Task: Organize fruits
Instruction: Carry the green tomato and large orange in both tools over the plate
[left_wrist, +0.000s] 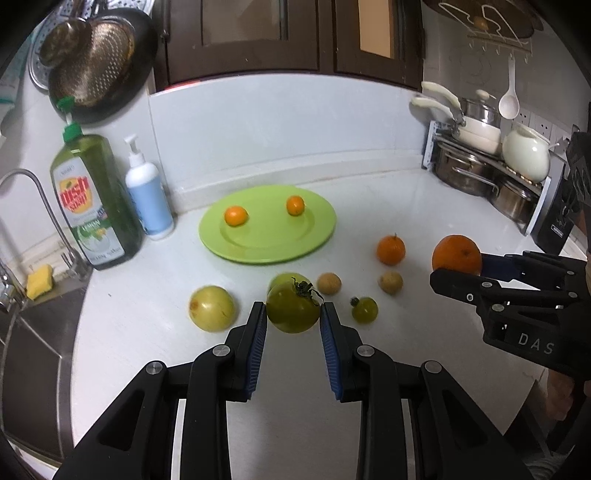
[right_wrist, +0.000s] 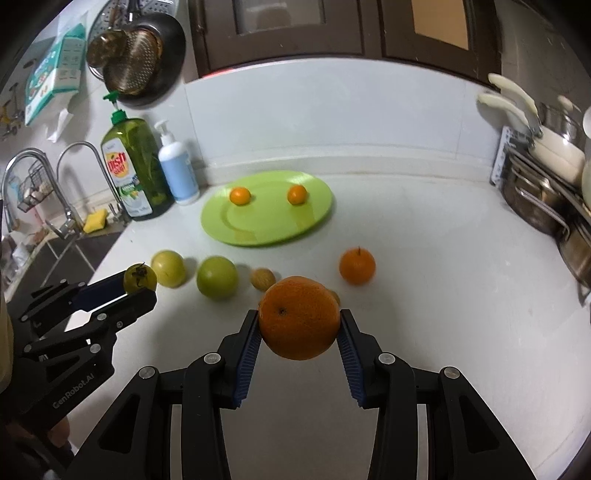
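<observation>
Left gripper (left_wrist: 293, 317) clamps a green tomato (left_wrist: 293, 308) at lower centre; right gripper (right_wrist: 299, 328) clamps a large orange (right_wrist: 299, 318), both above the counter (right_wrist: 424, 295). Two small oranges sit on the green plate (left_wrist: 273, 251).

Each hand-held gripper is matte black plastic with angular linkage arms, silver round screws and ribbed blue pads (left_wrist: 258, 354); one body reads "DAS", the other "GenRobot.AI" in pale letters

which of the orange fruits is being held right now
The large orange, clamped between the right gripper pads above the counter. The smaller stemmed orange sits loose on the counter, and the two small ones lie on the green plate.
</observation>
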